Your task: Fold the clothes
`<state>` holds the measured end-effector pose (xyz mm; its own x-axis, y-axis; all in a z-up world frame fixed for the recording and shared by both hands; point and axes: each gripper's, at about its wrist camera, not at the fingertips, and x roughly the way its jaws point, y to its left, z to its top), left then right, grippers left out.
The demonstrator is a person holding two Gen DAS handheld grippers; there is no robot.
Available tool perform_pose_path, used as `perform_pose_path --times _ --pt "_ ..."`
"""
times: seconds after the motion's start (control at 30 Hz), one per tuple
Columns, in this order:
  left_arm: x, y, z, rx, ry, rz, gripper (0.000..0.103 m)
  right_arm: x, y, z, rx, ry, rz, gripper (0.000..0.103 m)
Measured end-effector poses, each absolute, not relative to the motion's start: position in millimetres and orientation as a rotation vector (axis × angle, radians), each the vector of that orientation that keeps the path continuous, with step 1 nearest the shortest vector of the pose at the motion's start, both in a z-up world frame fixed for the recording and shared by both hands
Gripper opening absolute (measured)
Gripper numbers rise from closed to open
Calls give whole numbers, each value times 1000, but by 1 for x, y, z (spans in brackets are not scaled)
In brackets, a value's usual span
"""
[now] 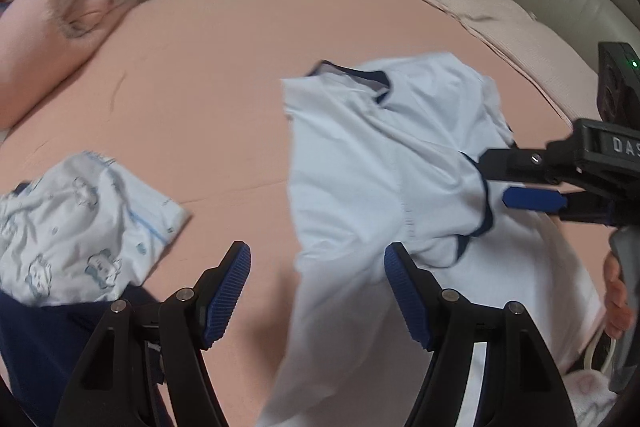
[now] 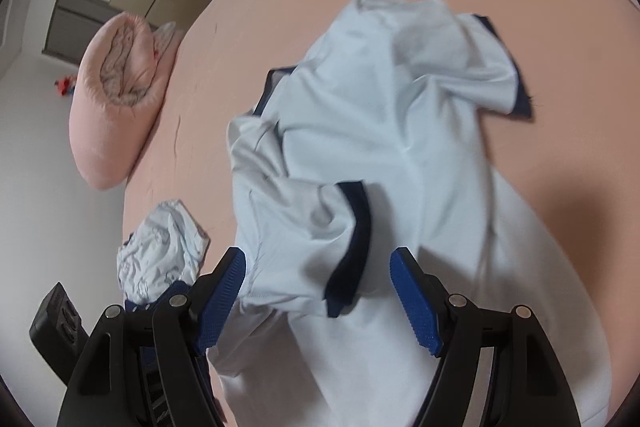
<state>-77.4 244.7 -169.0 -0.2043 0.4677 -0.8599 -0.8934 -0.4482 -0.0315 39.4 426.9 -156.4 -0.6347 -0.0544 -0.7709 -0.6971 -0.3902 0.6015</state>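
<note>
**Shirt Was Still Not Folded**

Your shirt (image 2: pixel 400 155) lay crumpled on the bed (image 1: pixel 224 75). Both your left claw (image 1: pixel 318 291) and right claw (image 2: pixel 318 295) were spread wide, pinching nothing. No fold was made yet. The small cloth (image 1: pixel 80 227) waited too.

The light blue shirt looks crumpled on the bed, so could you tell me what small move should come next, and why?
Probably close the right gripper on the navy-trimmed sleeve. That sleeve lies folded inward across the light blue shirt, right between the open fingers, and pulling it outward would flatten the shirt before folding.
</note>
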Motion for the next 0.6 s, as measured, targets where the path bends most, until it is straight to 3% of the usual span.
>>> perform_pose_path --times 0.37,0.6 --pt "-70 239 -178 -1033 634 1754 68 14 424 -163 -1068 1483 2081 75" --pt "-56 254 -199 -1014 811 1790 68 7 432 -179 -1117 1510 2026 75"
